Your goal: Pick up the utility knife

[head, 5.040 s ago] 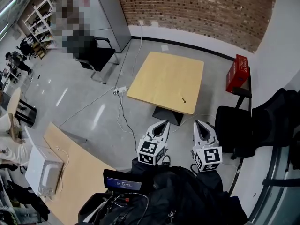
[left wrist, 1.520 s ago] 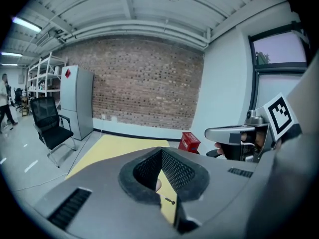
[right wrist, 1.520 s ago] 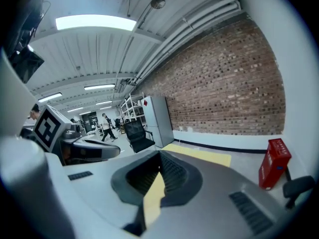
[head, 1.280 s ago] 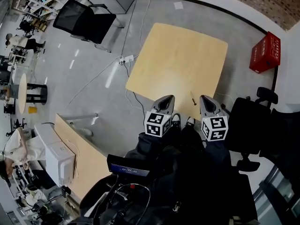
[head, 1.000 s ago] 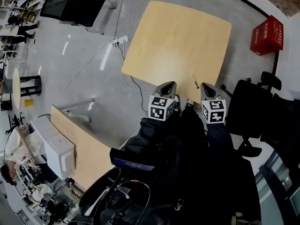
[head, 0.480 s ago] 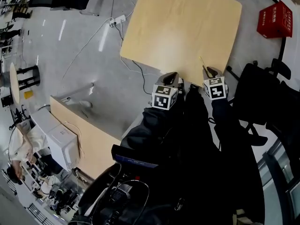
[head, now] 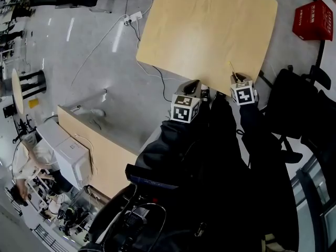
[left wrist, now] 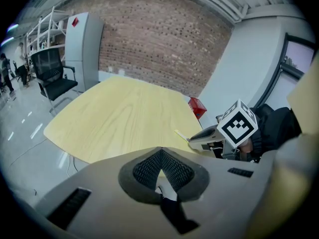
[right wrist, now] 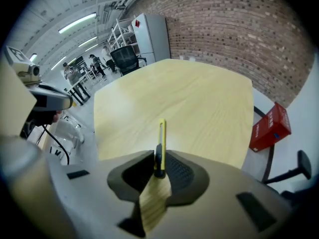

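The utility knife (right wrist: 160, 133) is slim and yellow with a black slider. It lies on the light wooden table (head: 199, 30) near the front right edge. My right gripper (right wrist: 158, 171) is shut on the knife's near end, and the yellow body points away across the table. In the head view the knife (head: 231, 67) sticks out beyond my right gripper (head: 236, 78). My left gripper (head: 194, 84) hovers at the table's front edge, shut and holding nothing. In the left gripper view the knife (left wrist: 181, 135) shows beside the right gripper (left wrist: 199, 138).
A red box (head: 313, 20) stands on the floor right of the table. A black chair (head: 299, 104) is close on the right. A power strip with cables (head: 132, 19) lies on the floor to the left. Another wooden desk (head: 89, 151) with a white device (head: 71, 156) stands lower left.
I have walked up to the table over the last seconds. My right gripper has moved forward onto the knife's near end and closed on it. The left gripper stays at the table edge.
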The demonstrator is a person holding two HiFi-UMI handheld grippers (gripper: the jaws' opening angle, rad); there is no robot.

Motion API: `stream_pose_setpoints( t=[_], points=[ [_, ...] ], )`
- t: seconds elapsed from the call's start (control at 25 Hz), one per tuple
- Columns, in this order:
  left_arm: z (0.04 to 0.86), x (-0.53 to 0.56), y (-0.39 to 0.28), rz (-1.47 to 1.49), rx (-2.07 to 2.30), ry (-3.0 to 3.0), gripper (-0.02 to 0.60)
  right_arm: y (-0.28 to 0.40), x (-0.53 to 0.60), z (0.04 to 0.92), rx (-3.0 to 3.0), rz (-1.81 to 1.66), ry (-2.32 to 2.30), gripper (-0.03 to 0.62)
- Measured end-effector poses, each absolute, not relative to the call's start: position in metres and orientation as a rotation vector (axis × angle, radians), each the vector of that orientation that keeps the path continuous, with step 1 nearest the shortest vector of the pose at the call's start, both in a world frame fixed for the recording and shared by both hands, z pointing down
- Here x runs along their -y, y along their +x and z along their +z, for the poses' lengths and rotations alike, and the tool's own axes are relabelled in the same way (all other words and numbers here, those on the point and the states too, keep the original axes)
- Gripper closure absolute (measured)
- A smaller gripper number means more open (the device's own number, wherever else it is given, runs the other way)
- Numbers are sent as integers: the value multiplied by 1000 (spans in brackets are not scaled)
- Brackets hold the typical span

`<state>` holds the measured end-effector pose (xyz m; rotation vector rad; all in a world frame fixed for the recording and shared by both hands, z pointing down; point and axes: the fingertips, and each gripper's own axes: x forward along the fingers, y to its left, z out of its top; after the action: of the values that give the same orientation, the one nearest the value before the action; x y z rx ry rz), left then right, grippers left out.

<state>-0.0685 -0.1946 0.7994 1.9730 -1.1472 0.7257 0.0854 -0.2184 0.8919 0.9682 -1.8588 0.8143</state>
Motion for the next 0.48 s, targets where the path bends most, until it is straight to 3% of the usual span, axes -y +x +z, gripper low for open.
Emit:
stream_pose_setpoints(
  t=[0.48],
  points=[
    [789, 200, -63, 696, 1156, 1999, 581, 88, 227, 859, 1934, 765, 1052, 528]
  ],
)
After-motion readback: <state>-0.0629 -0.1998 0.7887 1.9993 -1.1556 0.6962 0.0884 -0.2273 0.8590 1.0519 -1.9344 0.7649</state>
